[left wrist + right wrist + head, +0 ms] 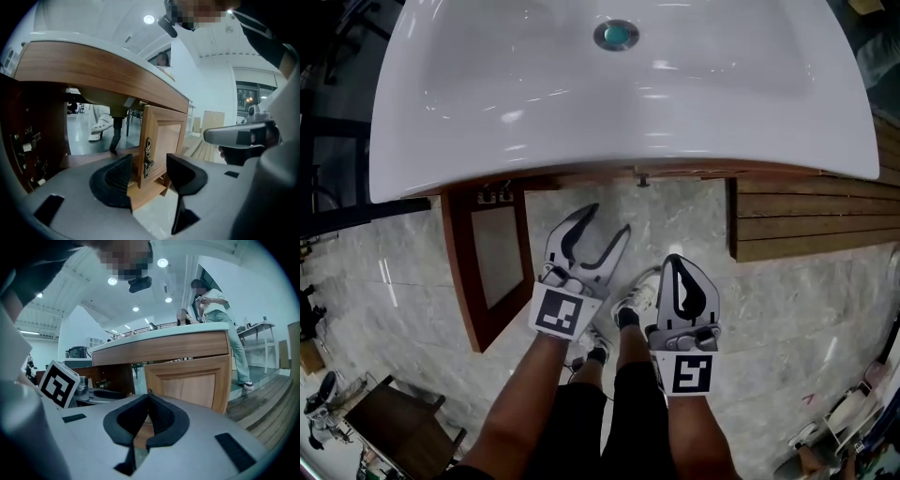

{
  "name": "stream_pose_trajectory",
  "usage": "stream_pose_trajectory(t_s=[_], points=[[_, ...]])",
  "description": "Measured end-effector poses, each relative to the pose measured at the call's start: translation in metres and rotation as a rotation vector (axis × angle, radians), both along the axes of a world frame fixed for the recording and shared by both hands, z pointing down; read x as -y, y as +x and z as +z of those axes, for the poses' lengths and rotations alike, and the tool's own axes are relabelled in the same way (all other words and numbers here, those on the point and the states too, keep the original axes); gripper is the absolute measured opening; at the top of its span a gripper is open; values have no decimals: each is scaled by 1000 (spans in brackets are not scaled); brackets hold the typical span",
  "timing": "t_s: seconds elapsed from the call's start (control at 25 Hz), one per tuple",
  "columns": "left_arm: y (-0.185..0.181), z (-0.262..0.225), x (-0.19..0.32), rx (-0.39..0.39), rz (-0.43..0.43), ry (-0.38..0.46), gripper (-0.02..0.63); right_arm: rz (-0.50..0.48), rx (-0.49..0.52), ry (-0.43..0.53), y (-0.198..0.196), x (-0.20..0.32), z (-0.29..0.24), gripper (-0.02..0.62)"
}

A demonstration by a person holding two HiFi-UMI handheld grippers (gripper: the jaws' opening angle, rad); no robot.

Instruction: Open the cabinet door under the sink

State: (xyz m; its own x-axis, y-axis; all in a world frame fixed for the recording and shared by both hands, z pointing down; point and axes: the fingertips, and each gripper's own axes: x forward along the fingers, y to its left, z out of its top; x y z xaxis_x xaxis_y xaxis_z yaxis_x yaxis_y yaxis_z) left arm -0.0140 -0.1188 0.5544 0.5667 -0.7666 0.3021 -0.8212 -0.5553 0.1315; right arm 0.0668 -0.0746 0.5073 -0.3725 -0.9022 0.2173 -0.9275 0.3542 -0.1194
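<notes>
While the left tool [149, 168] stands released around the handle edge of the cabinet door [165, 138], the right tool [149, 399] is clenched on nothing.

Below the sink [487, 112] the pale door hangs under the wooden front [103, 70], its face roughly in line with it. Its ornate handle [148, 155] sits between the left tool's spread jaws, which do not press on it. Left of that door, under the sink, the cabinet is open and shows a drain pipe [116, 133]. A dark red-brown door [487, 267] juts out over the floor [787, 309] from under the sink's left part. The right tool hovers just right of the left one, before the sink, aimed at the pale door's panel. Wooden decking [811, 220] lies at the sink's right.
</notes>
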Motion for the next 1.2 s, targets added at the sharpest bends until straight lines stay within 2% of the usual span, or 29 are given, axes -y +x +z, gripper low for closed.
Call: stream_pose_trajectory(t_s=[0.04,0.16,0.36,0.48,0.68,1.2], points=[[3,1,5,-1,6,1,234,-3,0,-2,1,2,1,21],[14,3,20,-12,25,1,270,-13,0,-8,4,6,6,20],[29,8,39,-13,74,-8,299,-21,14,-14,9,11,8,20],[36,12,49,3,117,-4,307,-25,19,-14,11,14,8,20],[48,11,62,-31,129,-20,319,-26,28,-17,18,18,9,20],[70,9,79,-18,186,4,321,-15,35,-25,36,19,12,20]])
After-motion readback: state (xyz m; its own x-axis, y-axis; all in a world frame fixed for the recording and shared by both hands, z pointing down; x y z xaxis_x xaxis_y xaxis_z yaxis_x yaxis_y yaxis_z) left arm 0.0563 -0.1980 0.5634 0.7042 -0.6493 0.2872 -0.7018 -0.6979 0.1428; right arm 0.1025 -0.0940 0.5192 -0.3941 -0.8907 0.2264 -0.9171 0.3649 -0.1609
